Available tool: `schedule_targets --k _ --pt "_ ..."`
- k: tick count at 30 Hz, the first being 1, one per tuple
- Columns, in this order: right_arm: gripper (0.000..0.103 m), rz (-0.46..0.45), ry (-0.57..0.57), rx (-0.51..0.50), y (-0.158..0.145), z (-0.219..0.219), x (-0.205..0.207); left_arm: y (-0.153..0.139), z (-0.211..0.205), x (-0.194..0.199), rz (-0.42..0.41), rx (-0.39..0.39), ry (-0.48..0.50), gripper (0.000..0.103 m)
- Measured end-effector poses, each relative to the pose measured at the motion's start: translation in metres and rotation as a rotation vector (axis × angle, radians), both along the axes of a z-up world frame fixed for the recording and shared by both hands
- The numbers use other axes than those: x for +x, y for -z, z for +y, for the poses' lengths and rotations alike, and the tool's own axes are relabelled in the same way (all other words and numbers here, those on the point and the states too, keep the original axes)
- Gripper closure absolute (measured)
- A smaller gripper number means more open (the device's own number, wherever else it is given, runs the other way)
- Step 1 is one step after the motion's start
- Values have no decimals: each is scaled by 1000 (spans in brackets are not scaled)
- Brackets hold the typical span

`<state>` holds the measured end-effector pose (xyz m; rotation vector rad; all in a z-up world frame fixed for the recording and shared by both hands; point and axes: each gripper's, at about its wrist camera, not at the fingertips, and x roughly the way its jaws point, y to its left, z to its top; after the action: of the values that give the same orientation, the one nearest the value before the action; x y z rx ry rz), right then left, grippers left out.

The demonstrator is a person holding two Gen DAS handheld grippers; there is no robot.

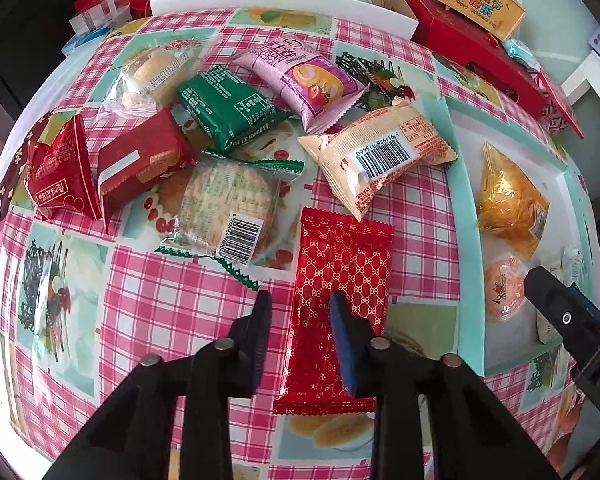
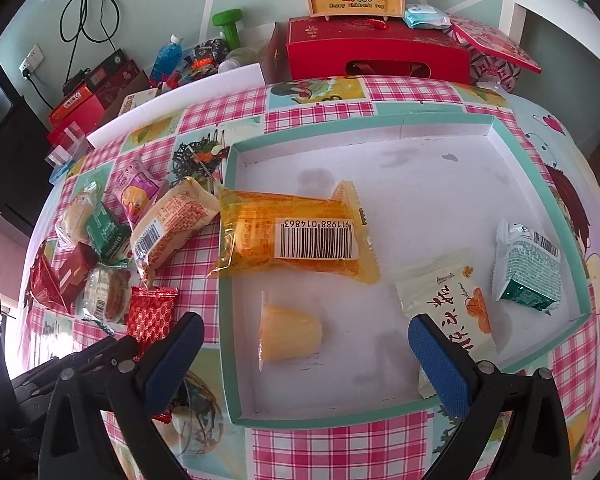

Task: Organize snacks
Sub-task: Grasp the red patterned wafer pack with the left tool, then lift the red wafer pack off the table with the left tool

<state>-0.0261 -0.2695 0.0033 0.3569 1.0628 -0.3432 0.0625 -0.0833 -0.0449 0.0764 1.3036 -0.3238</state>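
The bench (image 1: 220, 320) has a checked cloth with snacks piled at the far left. The tray (image 2: 420, 184) on the right holds sorted ones. The left gripper (image 1: 300, 340) pinches the red packet (image 1: 348, 264), likely to carry it there. The right gripper (image 2: 306, 356) waits wide open, holding nothing, above the tray's near edge.

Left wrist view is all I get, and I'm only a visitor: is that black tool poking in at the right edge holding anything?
Observer: No. The right tool is open, with nothing between its fingers, and points down at the tray.
Operator: What lies under it that I can't make out?
Observer: A white packet with an orange flower, beside the jelly cup.
Operator: Anything else in there?
Observer: A green-and-white packet near the tray's right wall.
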Motion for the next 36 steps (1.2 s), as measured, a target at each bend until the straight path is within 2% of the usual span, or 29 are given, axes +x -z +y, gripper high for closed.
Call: schedule_targets --k 2,3,10,14,17,18,19,29,36 --pt "0 1 -3 -1 0 1 0 2 3 3 13 -14 -12 38" --pt "0 1 -3 -1 0 1 0 4 2 3 12 -18 -10 37" --pt "0 7 3 -2 3 -1 1 12 -20 -1 7 30 71 37" --pt "0 9 3 -2 4 -2 1 18 -38 -6 -55 143 116 35" --pt "0 9 6 1 5 -2 1 19 -39 -5 -56 132 109 38" --pt "0 10 7 2 5 -3 1 19 -39 -5 -62 127 111 42" --pt "0 10 8 3 5 -3 1 17 -39 -5 -69 123 114 52" --pt "0 8 7 3 5 -4 1 1 -32 -9 -68 102 109 56" --pt "0 9 6 -2 5 -3 1 -20 -22 -10 -86 45 94 56"
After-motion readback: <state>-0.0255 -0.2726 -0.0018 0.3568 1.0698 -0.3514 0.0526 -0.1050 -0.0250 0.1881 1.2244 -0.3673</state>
